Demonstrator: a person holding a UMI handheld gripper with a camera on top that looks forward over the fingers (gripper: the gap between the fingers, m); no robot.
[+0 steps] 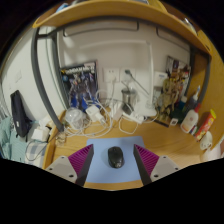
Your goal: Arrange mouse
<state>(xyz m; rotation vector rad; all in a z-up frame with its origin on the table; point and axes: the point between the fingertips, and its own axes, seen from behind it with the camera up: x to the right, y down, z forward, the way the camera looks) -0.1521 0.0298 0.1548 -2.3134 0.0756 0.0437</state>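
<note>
Gripper is open, mouse between fingers at lower centre on mat; centre fingers before closing.

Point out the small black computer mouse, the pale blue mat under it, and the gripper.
Small black computer mouse (116,156), gripper view, top shell.
Pale blue mat (100,177), gripper view, bare area near mouse.
Gripper (113,162), gripper view, midway between open fingertips.

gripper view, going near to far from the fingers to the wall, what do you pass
hand-held gripper with fingers open, mouse on the blue mat between them, wooden desk, tangle of white cables, poster on the wall
</note>
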